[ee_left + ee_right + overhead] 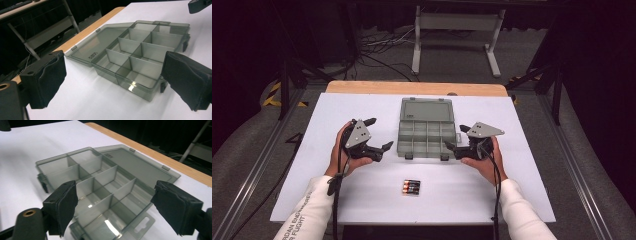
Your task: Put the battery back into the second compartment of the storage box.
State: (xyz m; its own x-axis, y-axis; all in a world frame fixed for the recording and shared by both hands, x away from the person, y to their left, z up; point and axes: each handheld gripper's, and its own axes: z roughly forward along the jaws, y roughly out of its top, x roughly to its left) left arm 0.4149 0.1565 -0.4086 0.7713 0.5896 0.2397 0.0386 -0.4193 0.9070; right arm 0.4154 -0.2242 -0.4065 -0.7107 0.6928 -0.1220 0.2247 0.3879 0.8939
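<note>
Smoky-grey translucent plastic compartment box (426,135) sits mid-table, lid already folded flat, all cells empty; left gripper (377,134) and right gripper (456,138) flank it, jaws apart and holding nothing, so the banded batteries (411,187) nearer the person look still unloaded.

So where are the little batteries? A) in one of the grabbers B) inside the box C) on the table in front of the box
C: the batteries lie on the white table, on the person's side of the open grey box, whose compartments look empty, and both grippers hold nothing.
</note>
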